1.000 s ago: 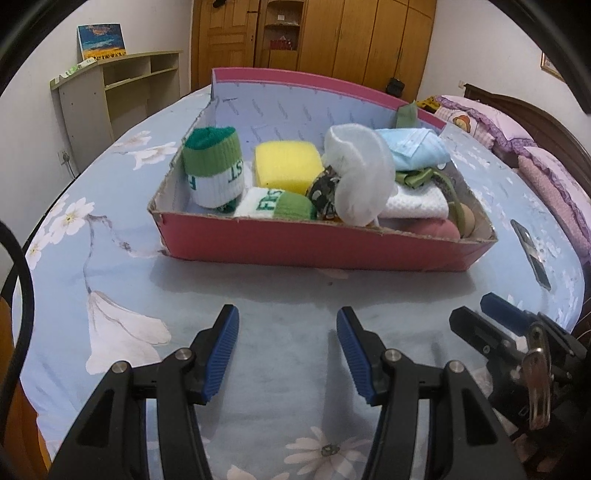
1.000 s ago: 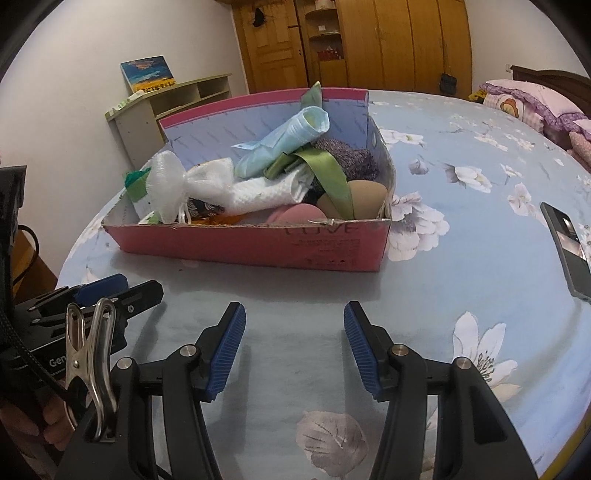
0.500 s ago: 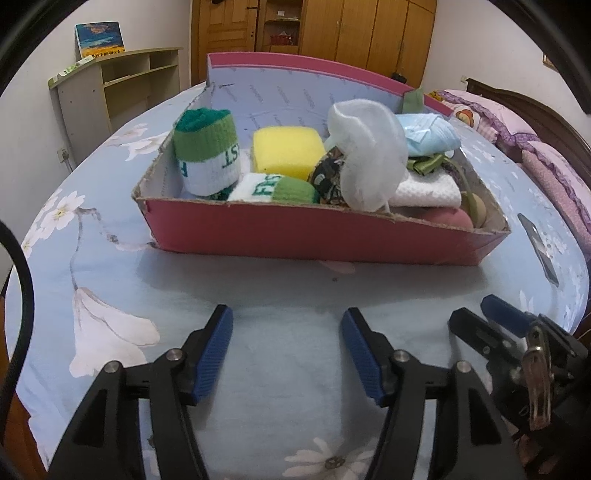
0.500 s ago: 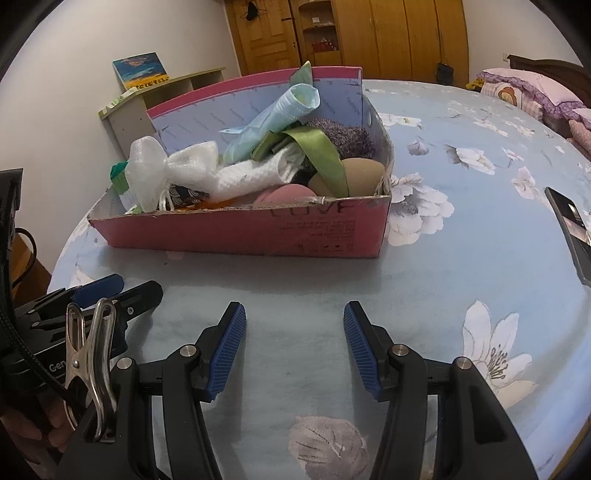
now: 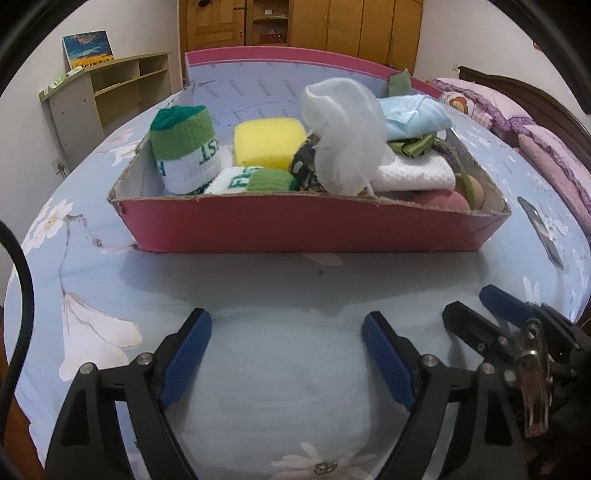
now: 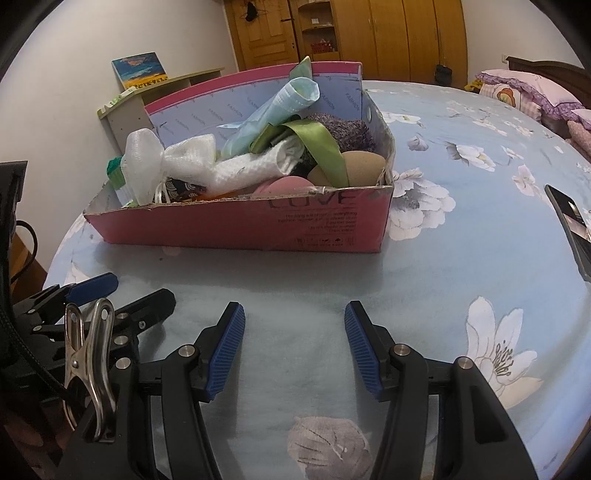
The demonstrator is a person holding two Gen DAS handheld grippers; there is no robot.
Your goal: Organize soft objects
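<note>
A pink cardboard box (image 5: pixel 295 230) (image 6: pixel 258 229) sits on the floral bedspread and is filled with soft things. In it are green-and-white wristbands (image 5: pixel 184 151), a yellow sponge (image 5: pixel 269 142), a white mesh pouch (image 5: pixel 343 136) (image 6: pixel 142 162), a light blue cloth (image 5: pixel 413 114) (image 6: pixel 280 107), a white towel (image 5: pixel 413 173), a green ribbon (image 6: pixel 321 147) and tan and pink sponges (image 6: pixel 362 166). My left gripper (image 5: pixel 286 356) is open and empty in front of the box. My right gripper (image 6: pixel 295 343) is open and empty, beside the left one.
A black phone (image 5: pixel 539 229) (image 6: pixel 570 225) lies on the bed right of the box. A pale shelf unit (image 5: pixel 107 96) stands by the left wall. Pillows (image 5: pixel 517 122) lie at the far right; wooden wardrobes (image 5: pixel 332 26) stand behind.
Both grippers have moved lower and closer to the box, which now looms larger. Both stay open and empty.
</note>
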